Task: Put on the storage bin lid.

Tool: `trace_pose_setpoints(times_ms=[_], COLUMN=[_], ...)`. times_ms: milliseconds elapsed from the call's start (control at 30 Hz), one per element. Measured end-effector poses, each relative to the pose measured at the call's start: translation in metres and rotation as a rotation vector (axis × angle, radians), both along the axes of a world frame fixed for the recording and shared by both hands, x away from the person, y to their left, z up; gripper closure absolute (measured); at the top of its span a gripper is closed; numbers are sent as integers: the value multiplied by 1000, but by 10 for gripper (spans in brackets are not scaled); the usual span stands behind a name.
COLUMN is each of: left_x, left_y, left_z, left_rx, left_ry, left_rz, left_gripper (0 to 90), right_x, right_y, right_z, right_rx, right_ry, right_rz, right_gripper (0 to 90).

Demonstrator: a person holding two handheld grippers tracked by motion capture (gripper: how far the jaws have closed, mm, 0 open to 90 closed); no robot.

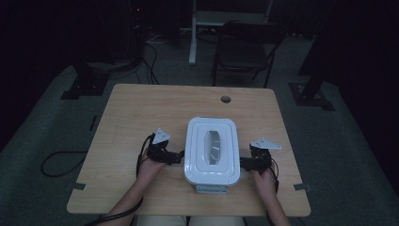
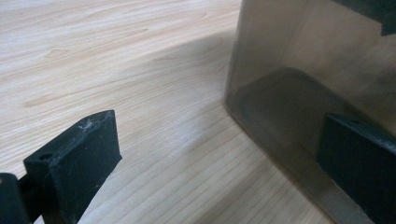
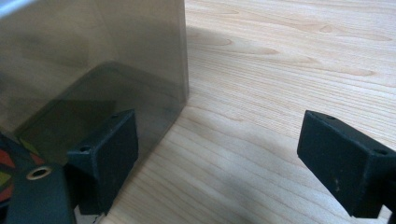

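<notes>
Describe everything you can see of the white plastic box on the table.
The white rectangular plastic box with rounded corners stands upright on the light wooden table, towards its near edge. Its lid is on, with a clear oval window in the middle and a latch at the near end. Its walls look smoky and translucent. The left gripper and right gripper, jaws open, flank its sides.

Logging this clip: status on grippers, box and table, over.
Left gripper and right gripper open, one at each side of the box. Box upright on table, lid on. Nothing in the way.
</notes>
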State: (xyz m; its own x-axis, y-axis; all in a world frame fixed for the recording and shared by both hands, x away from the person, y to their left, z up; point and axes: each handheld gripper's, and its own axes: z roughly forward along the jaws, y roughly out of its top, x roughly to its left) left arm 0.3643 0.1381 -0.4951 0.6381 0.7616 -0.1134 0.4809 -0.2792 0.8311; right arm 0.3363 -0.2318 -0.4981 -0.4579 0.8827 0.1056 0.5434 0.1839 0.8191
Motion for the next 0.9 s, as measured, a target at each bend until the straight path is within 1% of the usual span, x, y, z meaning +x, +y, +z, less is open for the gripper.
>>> trace_pose_setpoints(times_ms=[133,233,367,467,567,667,800,900], left_x=[-1,-1,-2,-2,-3,-4,-5,-7], left_y=[7,13,23,31,38,46,56,63], left_z=[0,-1,-2,-1,0,1,0,1], left_rx=[-12,-1,-7,5,8,16,20,28], left_ry=[0,12,23,20,24,25,40,40], left_rz=[6,3,23,37,53,71,90,106], left_gripper=[9,9,9,9,9,9,9,9], right_x=[-2,-2,-3,-4,-5,-6,-9,-11], right_y=[-2,-4,-8,-10,-12,-15,-22,-27], right_z=[1,1,2,2,2,3,3,3], right_rx=[-7,-7,-2,1,-1,-4,11,1], right_ry=[-5,-4,-1,-1,-4,-8,-12,-13], right_rz=[-2,-8,-15,-18,-26,-40,-59,-78], right_gripper=[126,126,126,126,125,126,126,126])
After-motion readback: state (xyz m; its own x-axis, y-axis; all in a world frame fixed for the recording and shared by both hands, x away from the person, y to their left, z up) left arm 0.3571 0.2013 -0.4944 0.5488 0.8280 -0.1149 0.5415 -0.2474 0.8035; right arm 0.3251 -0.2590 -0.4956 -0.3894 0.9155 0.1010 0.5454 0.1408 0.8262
